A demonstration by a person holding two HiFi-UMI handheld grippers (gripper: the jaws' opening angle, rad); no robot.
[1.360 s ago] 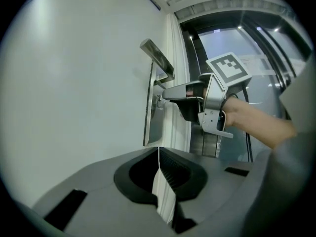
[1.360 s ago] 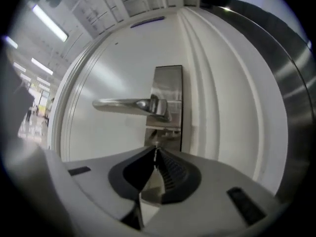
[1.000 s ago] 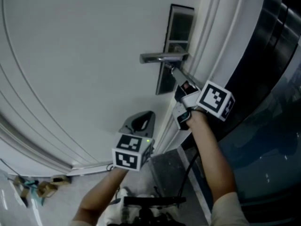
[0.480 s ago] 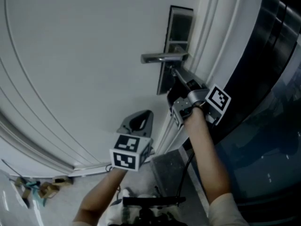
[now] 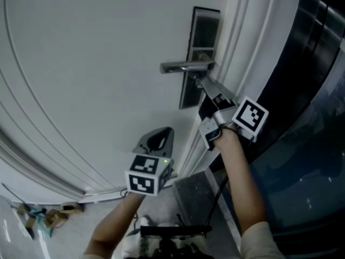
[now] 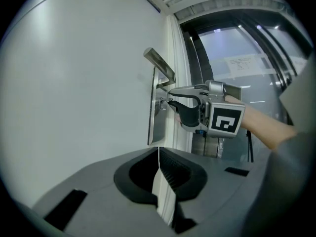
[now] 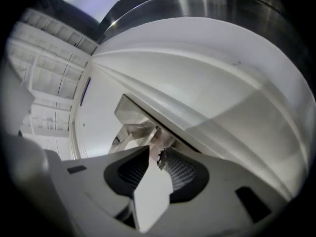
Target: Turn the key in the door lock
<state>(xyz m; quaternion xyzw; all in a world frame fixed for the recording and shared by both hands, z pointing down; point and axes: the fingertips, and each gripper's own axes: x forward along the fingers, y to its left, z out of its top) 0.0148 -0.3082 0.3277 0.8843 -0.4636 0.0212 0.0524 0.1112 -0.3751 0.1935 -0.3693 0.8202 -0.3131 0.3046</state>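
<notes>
A steel lock plate (image 5: 200,47) with a lever handle (image 5: 186,66) sits on the white door (image 5: 97,74). The key (image 7: 159,158) sticks out of the lock below the handle. It lies between the tips of my right gripper (image 5: 202,83), beside one pad and with a gap on its other side. Those jaws have just been opening and stand open. The left gripper view shows this gripper (image 6: 167,102) from the side, at the keyhole. My left gripper (image 5: 164,131) hangs lower, pointing at the door, shut with nothing in it.
The white door frame (image 5: 237,42) runs just right of the lock, and dark glass panelling (image 5: 307,90) lies beyond it. At the bottom left, small scraps (image 5: 43,216) lie on the floor.
My right gripper has rolled at the lock, so its marker cube now faces differently, and it stays at the key. The left gripper has not moved.
</notes>
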